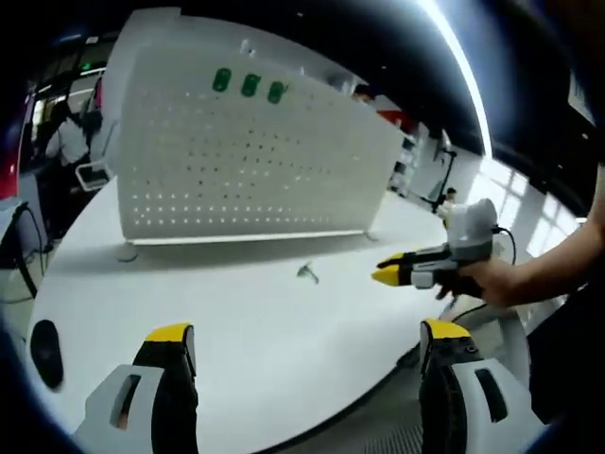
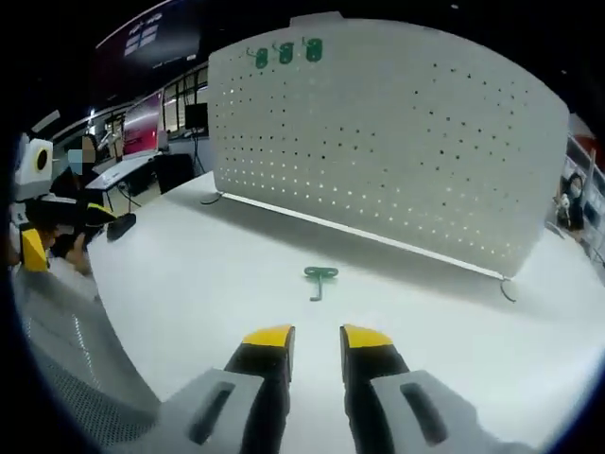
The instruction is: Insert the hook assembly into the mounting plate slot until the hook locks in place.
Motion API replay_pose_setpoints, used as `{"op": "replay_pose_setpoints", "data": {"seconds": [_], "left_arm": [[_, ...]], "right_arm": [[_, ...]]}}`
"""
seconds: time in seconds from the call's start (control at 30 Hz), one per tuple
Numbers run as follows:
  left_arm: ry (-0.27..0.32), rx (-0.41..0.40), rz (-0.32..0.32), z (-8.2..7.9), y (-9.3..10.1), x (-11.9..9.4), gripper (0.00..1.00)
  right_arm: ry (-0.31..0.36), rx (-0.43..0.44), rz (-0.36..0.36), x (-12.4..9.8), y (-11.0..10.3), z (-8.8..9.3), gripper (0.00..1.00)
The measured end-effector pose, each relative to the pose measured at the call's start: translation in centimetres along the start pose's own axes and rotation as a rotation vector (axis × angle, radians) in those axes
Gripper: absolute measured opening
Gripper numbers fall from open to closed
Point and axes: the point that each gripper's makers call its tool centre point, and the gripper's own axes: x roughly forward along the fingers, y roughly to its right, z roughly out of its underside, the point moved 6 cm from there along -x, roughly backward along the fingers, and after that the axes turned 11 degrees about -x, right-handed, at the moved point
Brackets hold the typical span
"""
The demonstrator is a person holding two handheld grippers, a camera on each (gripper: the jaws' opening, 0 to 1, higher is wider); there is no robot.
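nearest in the right gripper view, the right gripper hangs low over the round white table, its yellow-tipped jaws only a narrow gap apart and holding nothing. just ahead at twelve o'clock lies the small green metal hook, flat on the tabletop, crossbar away from the jaws and stem pointing back toward them. it looks light and stiff, likely to skid on the smooth surface, so i'd take it across the thin stem, leaving the crossbar end free to enter a slot. in the left gripper view the left gripper has its jaws spread wide and empty, with the hook near twelve o'clock and the right gripper coming in from three o'clock. farthest back stands the upright white perforated mounting plate, three green hooks already hanging at its eleven o'clock corner.
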Motion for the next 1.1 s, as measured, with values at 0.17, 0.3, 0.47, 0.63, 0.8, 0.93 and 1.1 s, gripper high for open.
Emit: {"op": "replay_pose_setpoints", "data": {"seconds": [0.17,0.3,0.47,0.63,0.8,0.93,1.1], "left_arm": [[0.023,-0.018,-0.018,-0.3,-0.4,0.0,1.00],[0.040,-0.028,-0.013,-0.5,-0.5,-0.5,1.00],[0.042,-0.036,-0.011,-0.5,-0.5,-0.3,1.00],[0.040,-0.044,-0.029,-0.5,-0.7,-0.3,1.00],[0.038,-0.051,-0.040,-0.6,-1.0,-0.2,1.00],[0.050,-0.045,-0.054,-0.7,-1.2,-0.4,1.00],[0.050,-0.046,-0.058,-0.8,-1.3,-0.3,1.00]], "right_arm": [[-0.052,-0.010,-0.051,3.5,-0.1,0.5,0.15],[-0.067,-0.035,-0.078,5.7,0.0,0.1,0.13],[-0.078,-0.034,-0.096,8.4,0.6,-0.6,0.13],[-0.103,-0.045,-0.098,10.4,1.3,-0.8,0.12],[-0.113,-0.046,-0.103,11.2,1.6,-0.8,0.11],[-0.113,-0.089,-0.108,11.6,1.3,-0.8,0.11],[-0.131,-0.041,-0.096,12.0,1.3,-0.2,0.11]]}}
